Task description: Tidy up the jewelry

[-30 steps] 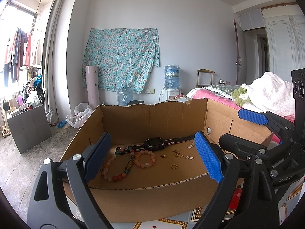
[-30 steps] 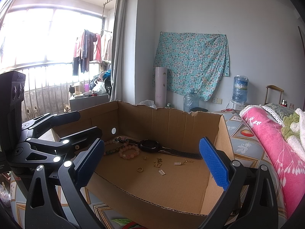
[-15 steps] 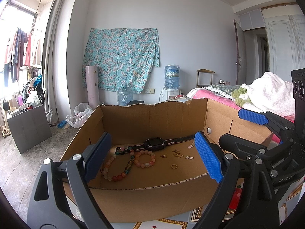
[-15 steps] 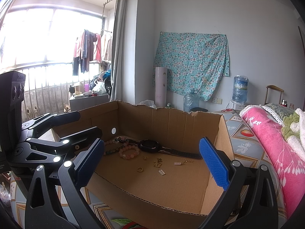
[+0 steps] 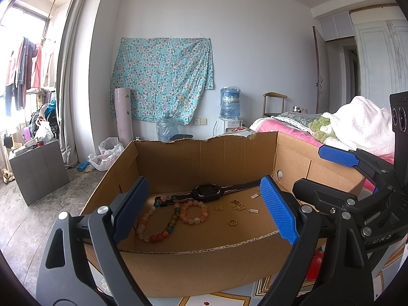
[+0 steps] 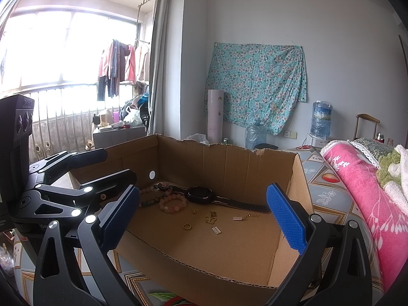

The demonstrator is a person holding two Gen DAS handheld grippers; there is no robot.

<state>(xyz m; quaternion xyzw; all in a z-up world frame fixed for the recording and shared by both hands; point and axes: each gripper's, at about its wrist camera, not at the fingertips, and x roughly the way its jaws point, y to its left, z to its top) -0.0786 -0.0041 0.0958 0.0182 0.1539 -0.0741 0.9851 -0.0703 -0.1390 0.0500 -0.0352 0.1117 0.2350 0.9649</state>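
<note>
Bedroom walls in white, a flowered cloth (image 5: 163, 81) in the upper middle of the frame and a pink blanket (image 6: 362, 199) at the right edge surround a cut-down cardboard box (image 5: 204, 262) that stands on a patterned bed cover. On the box floor, in the middle of both views, lie a black watch (image 5: 207, 192), two bead bracelets (image 5: 193, 211), a gold ring (image 5: 232, 222) and a few tiny gold charms (image 5: 238, 205), all close together but mostly apart. Both the left gripper (image 5: 204, 214) and the right gripper (image 6: 201, 219) stand wide and empty before the box; I judge the beads light, limp and easy to pinch across the strand, the watch best taken at its stiff case, and the ring and charms small and slippery on flat cardboard.
</note>
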